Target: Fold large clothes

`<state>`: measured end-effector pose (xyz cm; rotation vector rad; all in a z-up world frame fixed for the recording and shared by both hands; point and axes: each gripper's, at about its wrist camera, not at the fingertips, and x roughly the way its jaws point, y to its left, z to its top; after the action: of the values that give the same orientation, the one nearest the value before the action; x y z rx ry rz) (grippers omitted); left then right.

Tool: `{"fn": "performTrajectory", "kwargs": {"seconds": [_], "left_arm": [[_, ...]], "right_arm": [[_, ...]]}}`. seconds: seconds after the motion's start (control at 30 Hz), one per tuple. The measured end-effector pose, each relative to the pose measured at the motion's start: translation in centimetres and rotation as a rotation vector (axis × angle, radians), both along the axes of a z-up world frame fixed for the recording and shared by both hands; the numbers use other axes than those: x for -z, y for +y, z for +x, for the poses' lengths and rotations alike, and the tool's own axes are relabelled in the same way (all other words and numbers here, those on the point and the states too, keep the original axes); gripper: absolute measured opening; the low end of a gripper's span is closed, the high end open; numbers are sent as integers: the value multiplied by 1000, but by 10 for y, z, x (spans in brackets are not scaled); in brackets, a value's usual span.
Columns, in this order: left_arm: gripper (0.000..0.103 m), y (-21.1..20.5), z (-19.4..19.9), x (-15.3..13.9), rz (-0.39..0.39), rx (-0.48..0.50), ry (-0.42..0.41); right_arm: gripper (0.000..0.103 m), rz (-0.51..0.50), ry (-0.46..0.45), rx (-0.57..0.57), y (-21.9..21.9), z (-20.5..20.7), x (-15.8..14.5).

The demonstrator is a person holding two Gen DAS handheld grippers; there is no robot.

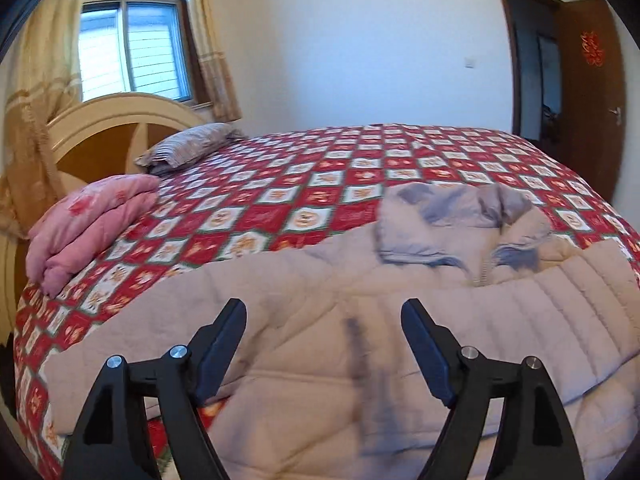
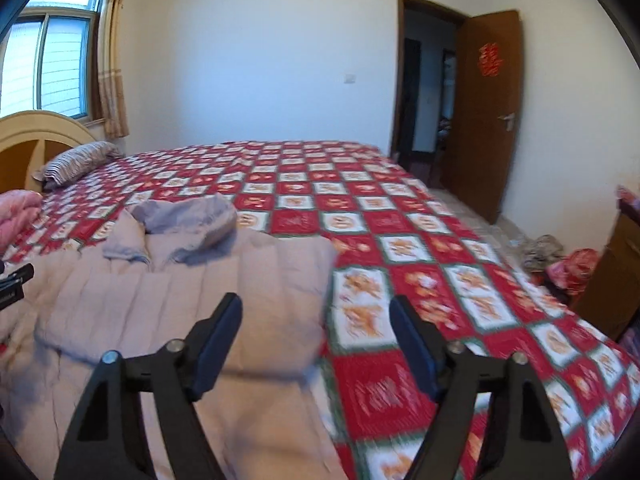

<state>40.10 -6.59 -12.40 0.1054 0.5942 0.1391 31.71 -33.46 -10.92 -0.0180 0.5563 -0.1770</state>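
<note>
A large pale grey quilted coat (image 1: pixel 360 352) lies spread on the bed, its hood and collar (image 1: pixel 452 220) at the far end. It also shows in the right wrist view (image 2: pixel 168 300). My left gripper (image 1: pixel 324 312) is open and empty, just above the coat's near part. My right gripper (image 2: pixel 316 308) is open and empty, over the coat's right edge where it meets the red and white checked bedspread (image 2: pixel 400 240). A part of the left gripper shows at the left edge of the right wrist view (image 2: pixel 14 280).
A folded pink quilt (image 1: pixel 92 220) and a striped pillow (image 1: pixel 188 146) lie by the headboard (image 1: pixel 100 128). An open brown door (image 2: pixel 484 112) stands at the right. Clutter (image 2: pixel 560 264) lies on the floor beside the bed, by a wooden cabinet (image 2: pixel 616 272).
</note>
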Motion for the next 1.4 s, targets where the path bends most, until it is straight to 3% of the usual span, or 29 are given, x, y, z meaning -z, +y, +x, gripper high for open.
{"fn": "performTrajectory", "kwargs": {"seconds": [0.13, 0.27, 0.37, 0.43, 0.6, 1.03, 1.13, 1.23, 1.3, 1.4], "left_arm": [[81, -32, 25, 22, 49, 52, 79], [81, -37, 49, 65, 157, 4, 181], [84, -27, 50, 80, 120, 3, 190], [90, -25, 49, 86, 111, 0, 181], [93, -19, 51, 94, 61, -1, 201], [96, -20, 56, 101, 54, -6, 222], [96, -13, 49, 84, 25, 4, 205], [96, -5, 34, 62, -24, 21, 142], [96, -8, 31, 58, 1, 28, 122], [96, -16, 38, 75, 112, -9, 151]], "right_arm": [[76, 22, 68, -8, -4, 40, 20], [73, 13, 168, -64, 10, 61, 52], [73, -49, 220, -96, 23, 64, 73], [73, -52, 240, -101, 23, 65, 84], [73, -62, 269, -94, 24, 68, 102], [75, -123, 297, -87, 32, 78, 109], [74, -147, 293, -88, 35, 72, 96], [74, -147, 221, -96, 46, 54, 69], [75, -154, 169, -115, 63, 45, 51], [76, -119, 170, -187, 93, 48, 46]]}}
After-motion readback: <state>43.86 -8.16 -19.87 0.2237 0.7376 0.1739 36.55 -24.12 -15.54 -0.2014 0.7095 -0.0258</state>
